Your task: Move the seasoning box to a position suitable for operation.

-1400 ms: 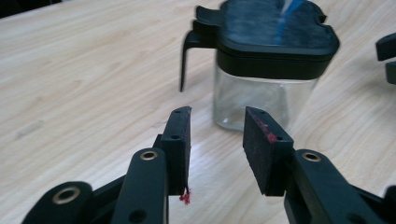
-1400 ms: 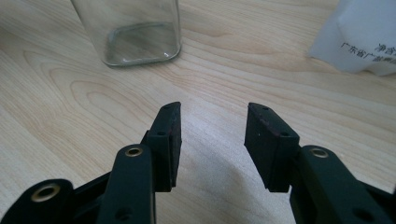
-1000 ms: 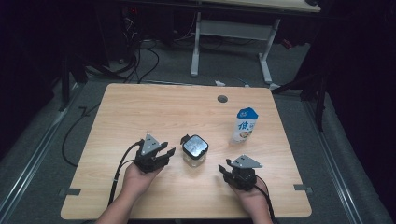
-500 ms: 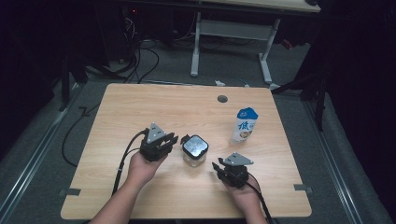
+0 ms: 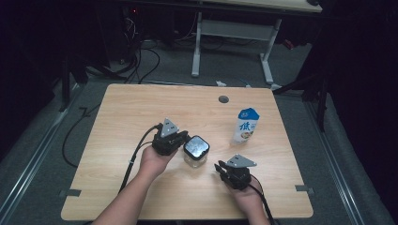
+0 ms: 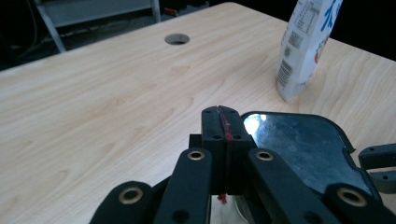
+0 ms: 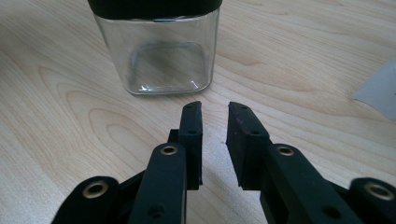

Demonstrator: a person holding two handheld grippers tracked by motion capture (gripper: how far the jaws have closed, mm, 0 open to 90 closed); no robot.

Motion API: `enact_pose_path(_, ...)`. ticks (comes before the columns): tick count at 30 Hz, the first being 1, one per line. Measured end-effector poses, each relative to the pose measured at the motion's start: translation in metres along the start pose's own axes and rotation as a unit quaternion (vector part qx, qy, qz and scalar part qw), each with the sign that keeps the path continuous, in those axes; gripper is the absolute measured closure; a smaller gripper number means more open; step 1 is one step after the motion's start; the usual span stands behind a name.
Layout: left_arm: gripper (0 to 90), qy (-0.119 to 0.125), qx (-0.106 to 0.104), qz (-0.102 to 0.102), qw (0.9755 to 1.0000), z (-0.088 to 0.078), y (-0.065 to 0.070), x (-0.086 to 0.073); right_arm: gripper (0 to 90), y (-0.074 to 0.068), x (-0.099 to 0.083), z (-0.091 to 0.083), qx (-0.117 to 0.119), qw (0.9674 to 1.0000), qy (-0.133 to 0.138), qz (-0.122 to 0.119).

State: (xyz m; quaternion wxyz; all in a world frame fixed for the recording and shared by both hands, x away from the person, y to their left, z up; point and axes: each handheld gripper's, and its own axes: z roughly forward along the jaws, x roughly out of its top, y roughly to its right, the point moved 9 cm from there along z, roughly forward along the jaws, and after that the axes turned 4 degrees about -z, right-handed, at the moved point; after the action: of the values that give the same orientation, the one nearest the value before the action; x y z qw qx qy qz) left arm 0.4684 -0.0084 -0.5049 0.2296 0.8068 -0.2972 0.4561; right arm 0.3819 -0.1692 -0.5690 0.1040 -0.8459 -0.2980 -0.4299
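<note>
On the wooden table [image 5: 117,122], the left gripper [image 5: 174,140] sits just beside the glass jar [image 5: 195,151] with its black lid [image 6: 299,144]; its jaws have just been closing and now meet with nothing between them. Right of the jar, the right gripper [image 5: 225,169] points at it, jaws narrowing yet parted, holding nothing. Farther right stands a milk carton [image 5: 246,125].

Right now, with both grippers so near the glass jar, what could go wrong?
1. The left gripper has just closed its fingers on nothing, beside the jar's black lid; pushing on could tip the empty jar.
2. The right gripper has been closing too, with a narrow gap left, too narrow for the jar.
3. A shoved jar might slide towards the milk carton.
</note>
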Motion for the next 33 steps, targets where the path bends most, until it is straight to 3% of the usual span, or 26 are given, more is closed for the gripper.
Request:
enact_pose_path(16,90.0,0.0,0.014,0.017,0.9998,0.0046,0.0015,-0.0015,75.4,-0.0028,-0.0002,-0.0011,0.004,1.0,-0.001,-0.003)
enact_pose_path(33,90.0,0.006,0.013,0.001,0.9999,0.0056,-0.0017,-0.0037,75.4,-0.0056,-0.0013,-0.0005,0.009,0.9999,-0.003,-0.008)
